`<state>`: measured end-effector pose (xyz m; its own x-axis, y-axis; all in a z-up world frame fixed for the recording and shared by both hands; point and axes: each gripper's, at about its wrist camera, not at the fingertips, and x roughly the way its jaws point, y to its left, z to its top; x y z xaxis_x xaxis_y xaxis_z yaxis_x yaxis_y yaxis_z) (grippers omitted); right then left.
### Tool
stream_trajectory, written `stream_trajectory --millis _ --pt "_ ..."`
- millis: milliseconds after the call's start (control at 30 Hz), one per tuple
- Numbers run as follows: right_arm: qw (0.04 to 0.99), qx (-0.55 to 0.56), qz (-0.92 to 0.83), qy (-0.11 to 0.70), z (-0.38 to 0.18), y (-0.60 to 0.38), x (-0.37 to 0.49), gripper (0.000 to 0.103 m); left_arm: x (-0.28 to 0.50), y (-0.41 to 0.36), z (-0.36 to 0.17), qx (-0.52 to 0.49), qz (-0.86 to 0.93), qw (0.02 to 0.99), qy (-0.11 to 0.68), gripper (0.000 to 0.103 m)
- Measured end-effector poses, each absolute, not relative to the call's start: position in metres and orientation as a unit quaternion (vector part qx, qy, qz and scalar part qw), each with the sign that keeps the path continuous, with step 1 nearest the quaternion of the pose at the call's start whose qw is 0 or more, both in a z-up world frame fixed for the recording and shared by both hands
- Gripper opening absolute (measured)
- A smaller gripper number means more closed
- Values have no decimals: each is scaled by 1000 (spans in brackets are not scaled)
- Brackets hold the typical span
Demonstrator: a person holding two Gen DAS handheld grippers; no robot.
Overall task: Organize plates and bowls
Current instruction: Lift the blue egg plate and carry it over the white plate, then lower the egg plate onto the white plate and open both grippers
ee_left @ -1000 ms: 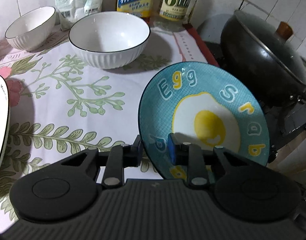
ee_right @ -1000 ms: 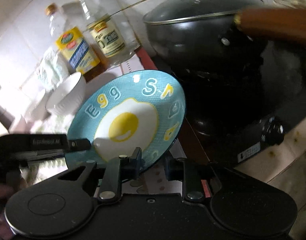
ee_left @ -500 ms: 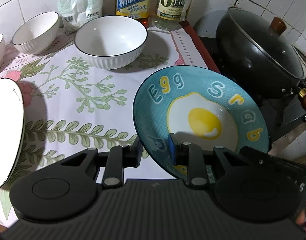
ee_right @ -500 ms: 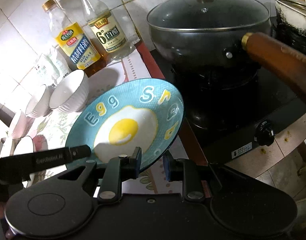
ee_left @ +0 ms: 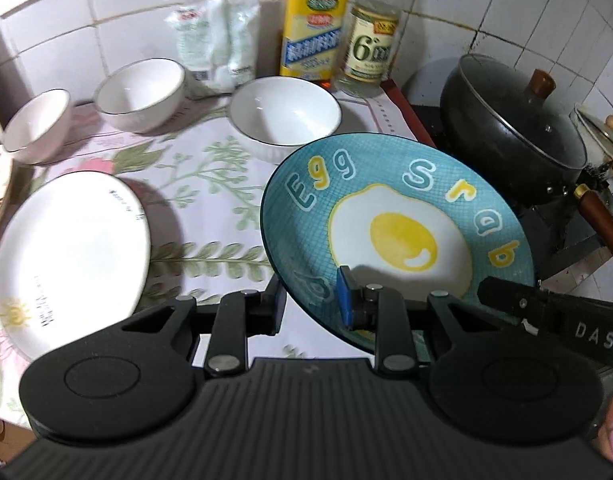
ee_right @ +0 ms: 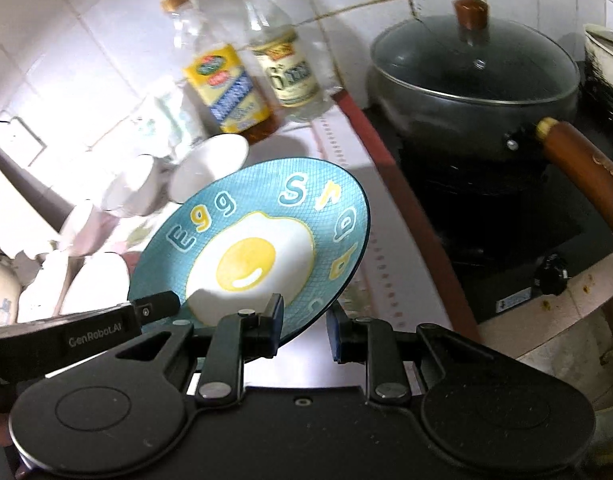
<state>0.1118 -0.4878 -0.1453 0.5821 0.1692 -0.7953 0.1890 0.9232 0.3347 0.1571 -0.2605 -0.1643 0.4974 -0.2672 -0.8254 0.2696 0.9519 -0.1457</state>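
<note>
- We hold the blue egg plate [ee_left: 394, 236] with both tongs: the left tongs [ee_left: 310, 300] are narrowed onto its near rim, and the right tongs [ee_right: 306, 324] clamp the rim on the opposite side.
- Over the last second the plate has come up off the floral bench [ee_left: 210, 184]; a second ago it sat lower, and now it hangs tilted in the air, clear of the cloth.
- More of the bench shows beneath us than before: the white plate [ee_left: 70, 248] lies at the left, with the large white bowl [ee_left: 284, 118] and two smaller bowls [ee_left: 140, 90] further back near the bottles [ee_left: 312, 40].
- The black pan [ee_left: 510, 136] sits close on the right, its wooden handle [ee_right: 578, 172] reaching toward us.
- We judge the pickup finished and the carry begun; the white plate looks the likely stacking spot.
- With the plate tilted and gripped only at the rim, it could slip, so we would keep both grips firm.
</note>
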Motion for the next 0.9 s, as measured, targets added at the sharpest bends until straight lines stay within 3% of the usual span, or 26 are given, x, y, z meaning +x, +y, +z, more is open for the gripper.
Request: stream_trajectory --millis 400,900 --pt "882 173 52 434 -100 -414 93 27 121 -176 -114 -7 -123 890 438 25" --pt "886 144 115 426 -76 -322 86 27 91 -76 -94 -40 -75 904 419 25"
